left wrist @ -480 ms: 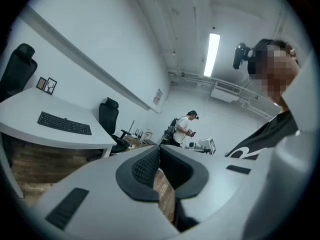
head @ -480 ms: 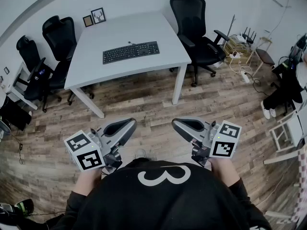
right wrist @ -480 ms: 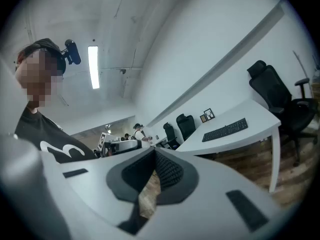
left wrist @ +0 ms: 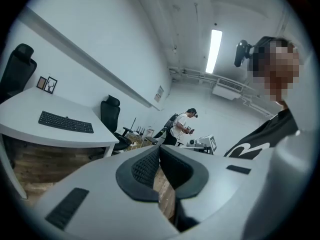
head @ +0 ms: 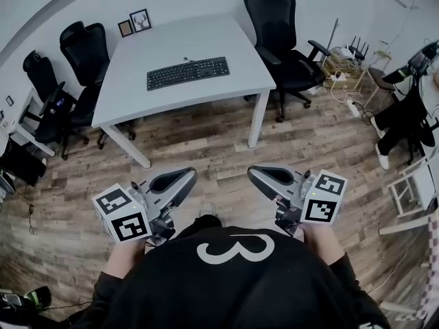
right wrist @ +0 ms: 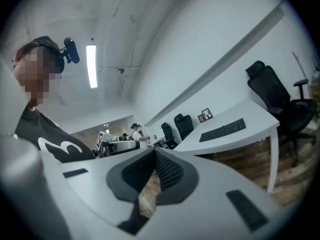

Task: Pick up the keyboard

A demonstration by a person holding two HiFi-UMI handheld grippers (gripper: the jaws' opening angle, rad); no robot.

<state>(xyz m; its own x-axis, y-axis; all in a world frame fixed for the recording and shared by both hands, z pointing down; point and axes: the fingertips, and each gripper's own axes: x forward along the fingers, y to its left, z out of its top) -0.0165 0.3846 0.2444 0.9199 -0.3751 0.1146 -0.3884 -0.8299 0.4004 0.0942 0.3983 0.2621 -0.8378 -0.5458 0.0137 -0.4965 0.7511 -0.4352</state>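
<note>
Clenched shut and empty, the left grey gripper [head: 186,178] and the right grey gripper [head: 255,174] hover close to the person's black shirt [head: 233,283] above the wood-plank floor [head: 206,149]. The flat black keyboard [head: 187,73] lies well apart from them, on the white rectangular table [head: 199,40].

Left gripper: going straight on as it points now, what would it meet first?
Likely nothing nearby: the left gripper aims past the white rectangular table, over brown wooden floor; depth is unclear.

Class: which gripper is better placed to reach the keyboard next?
Probably left: the left gripper lines up with the keyboard in the head view; the right gripper sits offset. Both shut, empty, far off.
</note>
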